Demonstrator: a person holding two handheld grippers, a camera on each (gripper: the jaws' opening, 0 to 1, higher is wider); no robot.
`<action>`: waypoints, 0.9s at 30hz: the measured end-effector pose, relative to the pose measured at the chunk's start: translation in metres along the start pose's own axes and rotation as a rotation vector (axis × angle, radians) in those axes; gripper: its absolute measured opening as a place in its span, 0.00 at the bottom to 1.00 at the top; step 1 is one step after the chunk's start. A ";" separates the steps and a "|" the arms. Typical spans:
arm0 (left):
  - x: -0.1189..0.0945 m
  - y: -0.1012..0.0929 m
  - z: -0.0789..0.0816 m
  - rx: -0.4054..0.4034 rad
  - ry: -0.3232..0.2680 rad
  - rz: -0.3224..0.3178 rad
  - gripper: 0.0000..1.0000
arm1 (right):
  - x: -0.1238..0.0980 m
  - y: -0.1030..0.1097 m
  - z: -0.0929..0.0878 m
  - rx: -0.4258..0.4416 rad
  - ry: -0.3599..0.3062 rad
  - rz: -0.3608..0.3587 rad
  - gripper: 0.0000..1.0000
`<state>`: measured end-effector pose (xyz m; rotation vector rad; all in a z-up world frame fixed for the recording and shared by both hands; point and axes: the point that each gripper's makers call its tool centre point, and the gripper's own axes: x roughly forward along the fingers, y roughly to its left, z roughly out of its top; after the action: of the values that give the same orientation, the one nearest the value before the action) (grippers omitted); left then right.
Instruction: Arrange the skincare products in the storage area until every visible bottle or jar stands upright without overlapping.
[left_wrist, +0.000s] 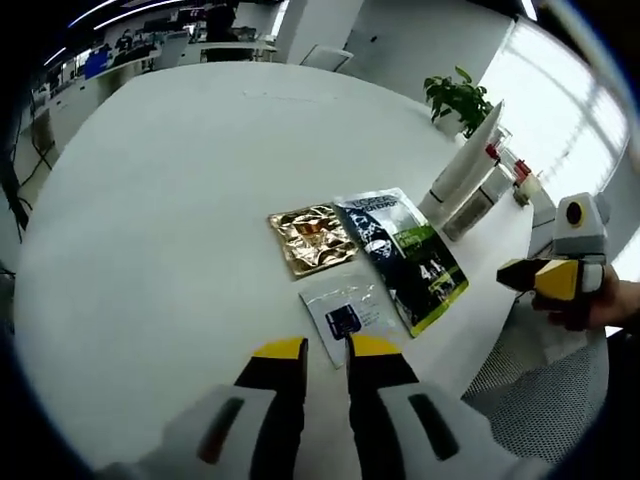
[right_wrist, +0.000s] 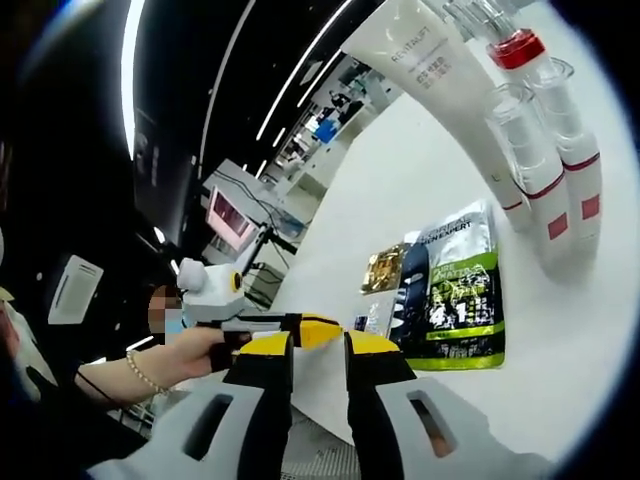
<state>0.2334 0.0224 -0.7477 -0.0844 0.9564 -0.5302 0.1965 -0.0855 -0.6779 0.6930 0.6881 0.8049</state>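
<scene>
Three flat sachets (left_wrist: 375, 265) lie on the white worktop (left_wrist: 180, 190) just ahead of my left tool (left_wrist: 326, 350), jaws narrow, empty. Tube (right_wrist: 440, 75) and bottles (right_wrist: 545, 150) stand beyond. My right tool (right_wrist: 318, 345): narrow, empty.

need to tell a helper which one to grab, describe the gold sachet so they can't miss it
On the round white table, three flat packets lie together near the edge by the upright tube. The gold sachet is the one farthest from that tube, touching the dark-and-green sachet. It alone is shiny, crinkled gold foil.
</scene>
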 end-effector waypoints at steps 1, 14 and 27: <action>0.000 0.000 0.001 0.001 -0.004 0.000 0.11 | 0.000 0.000 -0.001 -0.001 0.002 0.000 0.21; -0.014 0.003 0.010 0.000 -0.070 0.015 0.19 | -0.007 0.000 -0.001 -0.027 0.011 -0.006 0.24; -0.048 -0.003 0.020 0.006 -0.195 -0.015 0.40 | -0.047 -0.024 0.014 -0.139 -0.003 -0.146 0.57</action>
<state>0.2261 0.0387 -0.6993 -0.1356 0.7645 -0.5288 0.1928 -0.1401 -0.6748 0.5120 0.6659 0.7094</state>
